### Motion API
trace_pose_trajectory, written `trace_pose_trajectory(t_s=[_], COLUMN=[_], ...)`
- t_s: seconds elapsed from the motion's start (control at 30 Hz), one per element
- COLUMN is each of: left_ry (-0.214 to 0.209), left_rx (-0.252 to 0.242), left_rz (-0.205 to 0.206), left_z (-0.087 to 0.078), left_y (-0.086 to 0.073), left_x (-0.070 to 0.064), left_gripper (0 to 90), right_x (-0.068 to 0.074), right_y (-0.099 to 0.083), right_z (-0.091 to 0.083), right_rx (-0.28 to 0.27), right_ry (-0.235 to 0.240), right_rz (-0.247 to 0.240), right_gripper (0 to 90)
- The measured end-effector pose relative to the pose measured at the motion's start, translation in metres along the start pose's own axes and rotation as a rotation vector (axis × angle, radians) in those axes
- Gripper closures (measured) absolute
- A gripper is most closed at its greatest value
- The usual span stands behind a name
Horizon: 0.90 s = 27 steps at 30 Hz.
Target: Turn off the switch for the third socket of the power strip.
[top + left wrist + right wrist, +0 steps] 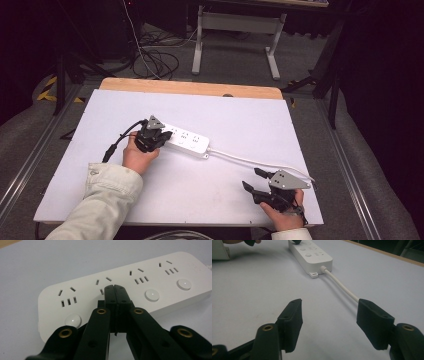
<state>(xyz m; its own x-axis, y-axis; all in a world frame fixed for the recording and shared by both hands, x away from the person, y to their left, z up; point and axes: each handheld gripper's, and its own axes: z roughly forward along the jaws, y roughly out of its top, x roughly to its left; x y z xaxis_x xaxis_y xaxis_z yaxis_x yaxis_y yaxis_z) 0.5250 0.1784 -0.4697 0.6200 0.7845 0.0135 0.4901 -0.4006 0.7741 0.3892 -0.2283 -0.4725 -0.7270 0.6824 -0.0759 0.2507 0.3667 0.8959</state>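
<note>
From the high view I see my left gripper (156,134) sitting on the near end of the white power strip (186,140), which lies across the middle of the white table (240,120). The strip's white cable (250,160) runs from its far end toward my right gripper (256,181), which hangs low over the table's near right corner, well apart from the strip. The right fingers stand spread with nothing between them; the cable passes just beyond their tips.

In the left gripper view my fingers (110,296) are pressed flat together, clenched with nothing caught in them. Their tips rest on top of the power strip (150,277), at the second socket from its near end, between that socket's slots. One round white button (73,320) lies just left of the fingers, and another button (152,295) just to their right.

In the right gripper view my fingers (292,317) are released and wide apart over bare table (249,290). The cable (342,287) comes down from the power strip (310,255) and slips behind the right-hand finger. The strip lies well ahead of the tips, with the other gripper (297,241) on its far end.
</note>
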Motion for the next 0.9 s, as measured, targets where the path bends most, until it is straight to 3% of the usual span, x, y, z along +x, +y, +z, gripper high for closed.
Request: trace_pose_trajectory(t_s=[0.17,0.37,0.57,0.7,0.77,0.9], left_ry=[0.005,0.029,0.016,0.035,0.053,0.054], left_rx=[0.002,0.002,0.01,0.017,0.026,0.029], left_rz=[-0.005,0.018,0.003,0.02,0.057,0.059], left_z=[0.0001,0.0004,0.0003,0.0002,0.0008,0.0009], left_y=[0.0002,0.0006,0.0015,0.0025,0.0034,0.0038], left_x=[-0.0008,-0.0035,-0.0022,-0.0033,-0.0073,-0.0068], left_gripper=[90.0,90.0,90.0,90.0,90.0,90.0], right_x=[0.0,-0.0001,0.0003,0.0004,0.0004,0.0007], right_y=[-0.0001,-0.0004,-0.0004,-0.0005,-0.0006,-0.0008], right_z=[0.0,0.0,0.0001,0.0003,0.0004,0.0004], right_rx=[0.002,0.005,0.005,0.006,0.006,0.008], right_ry=[0.001,0.003,0.001,0.001,0.002,0.004], right_rz=[-0.003,-0.003,-0.002,-0.001,0.0,0.0], right_gripper=[37.8,37.8,37.6,37.5,37.5,37.4])
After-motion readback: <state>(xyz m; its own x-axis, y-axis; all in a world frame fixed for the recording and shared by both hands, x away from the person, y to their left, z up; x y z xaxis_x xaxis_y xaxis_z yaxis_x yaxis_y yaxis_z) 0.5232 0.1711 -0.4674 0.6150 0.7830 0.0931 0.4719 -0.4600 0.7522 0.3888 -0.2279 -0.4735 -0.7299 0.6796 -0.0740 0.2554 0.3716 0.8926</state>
